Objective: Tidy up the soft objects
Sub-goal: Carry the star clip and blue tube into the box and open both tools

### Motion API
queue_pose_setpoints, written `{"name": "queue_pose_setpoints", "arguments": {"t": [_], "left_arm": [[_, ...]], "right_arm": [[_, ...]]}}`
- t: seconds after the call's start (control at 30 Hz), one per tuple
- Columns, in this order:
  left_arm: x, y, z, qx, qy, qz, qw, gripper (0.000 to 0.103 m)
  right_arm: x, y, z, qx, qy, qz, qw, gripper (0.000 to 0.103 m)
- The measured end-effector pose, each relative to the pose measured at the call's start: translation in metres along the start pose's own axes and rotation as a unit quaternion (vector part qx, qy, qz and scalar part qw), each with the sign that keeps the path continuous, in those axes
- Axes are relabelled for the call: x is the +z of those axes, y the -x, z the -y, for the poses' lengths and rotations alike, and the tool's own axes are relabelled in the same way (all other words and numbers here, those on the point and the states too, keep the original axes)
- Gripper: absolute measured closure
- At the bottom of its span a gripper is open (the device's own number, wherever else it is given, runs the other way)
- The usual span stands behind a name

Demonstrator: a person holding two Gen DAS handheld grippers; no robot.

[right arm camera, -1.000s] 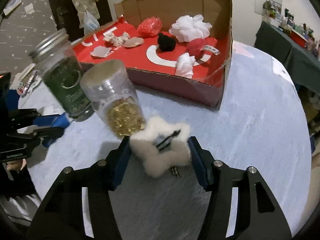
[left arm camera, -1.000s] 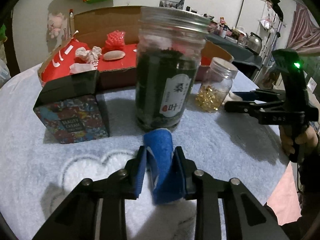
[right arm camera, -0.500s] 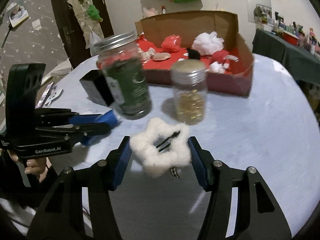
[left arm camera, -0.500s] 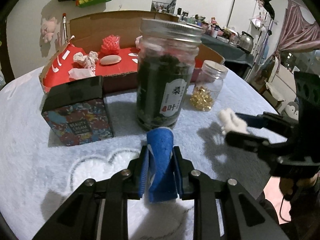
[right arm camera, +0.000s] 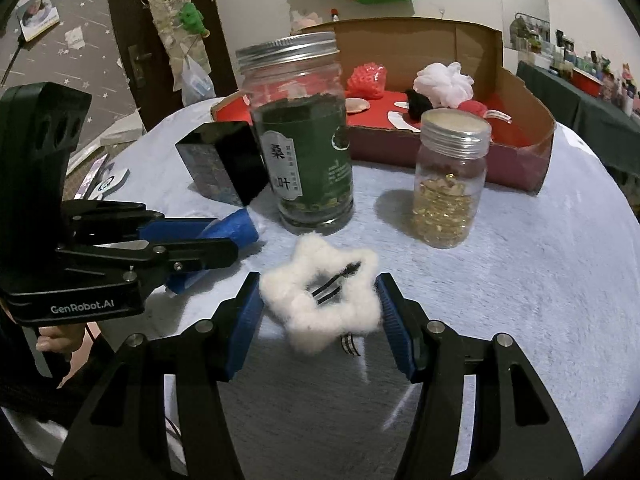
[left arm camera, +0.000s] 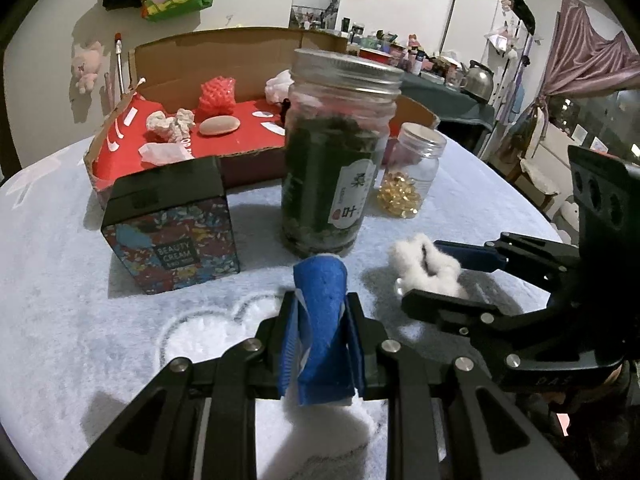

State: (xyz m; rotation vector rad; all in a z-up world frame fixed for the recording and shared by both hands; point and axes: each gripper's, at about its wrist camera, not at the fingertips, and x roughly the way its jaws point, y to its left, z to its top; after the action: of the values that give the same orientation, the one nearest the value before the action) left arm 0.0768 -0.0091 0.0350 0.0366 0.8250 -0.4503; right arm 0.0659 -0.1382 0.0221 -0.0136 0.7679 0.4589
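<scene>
**Ana:** Between the pads of the left gripper [left arm camera: 320, 334], in the left wrist view, sits a rolled blue cloth [left arm camera: 322, 312], pinched, its long axis running away from the camera toward the tall green jar [left arm camera: 340, 152]. The jaws have just been closing on it. The red-lined cardboard box [left arm camera: 256, 60] with soft things in it lies beyond, far and slightly left, behind the jar and the black cream box [left arm camera: 172, 220].

**Ben:** So the jar blocks the straight line. What about the other hand?

**Ana:** At the right of that view the right gripper [left arm camera: 430, 276] carries a white fluffy star [left arm camera: 426, 266]. In the right wrist view the right gripper [right arm camera: 318, 304] grips the star [right arm camera: 320, 296] by its left and right sides, above the pale fleece table cover [right arm camera: 540, 280].

**Ben:** Anything only that view shows?

**Ana:** The box's open near-right side [right arm camera: 532, 152], past the small capsule jar [right arm camera: 450, 184], and the white pouf [right arm camera: 442, 80] inside. The right gripper seems nearer the box.
</scene>
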Motion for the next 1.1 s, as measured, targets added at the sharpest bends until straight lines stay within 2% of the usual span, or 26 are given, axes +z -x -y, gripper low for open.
{"name": "queue_pose_setpoints", "arguments": {"t": [0.33, 0.87, 1.1], "left_arm": [[-0.003, 0.007, -0.008, 0.007, 0.005, 0.003, 1.0, 0.079], [-0.017, 0.038, -0.079, 0.081, 0.063, 0.005, 0.9947, 0.079], [-0.011, 0.043, -0.103, 0.091, 0.071, 0.011, 0.9933, 0.079]], "right_arm": [[-0.001, 0.006, 0.004, -0.01, -0.001, 0.0, 1.0, 0.048], [0.0, 0.027, 0.052, -0.073, -0.039, -0.003, 0.997, 0.048], [0.006, 0.031, 0.069, -0.097, -0.039, -0.004, 0.995, 0.048]]}}
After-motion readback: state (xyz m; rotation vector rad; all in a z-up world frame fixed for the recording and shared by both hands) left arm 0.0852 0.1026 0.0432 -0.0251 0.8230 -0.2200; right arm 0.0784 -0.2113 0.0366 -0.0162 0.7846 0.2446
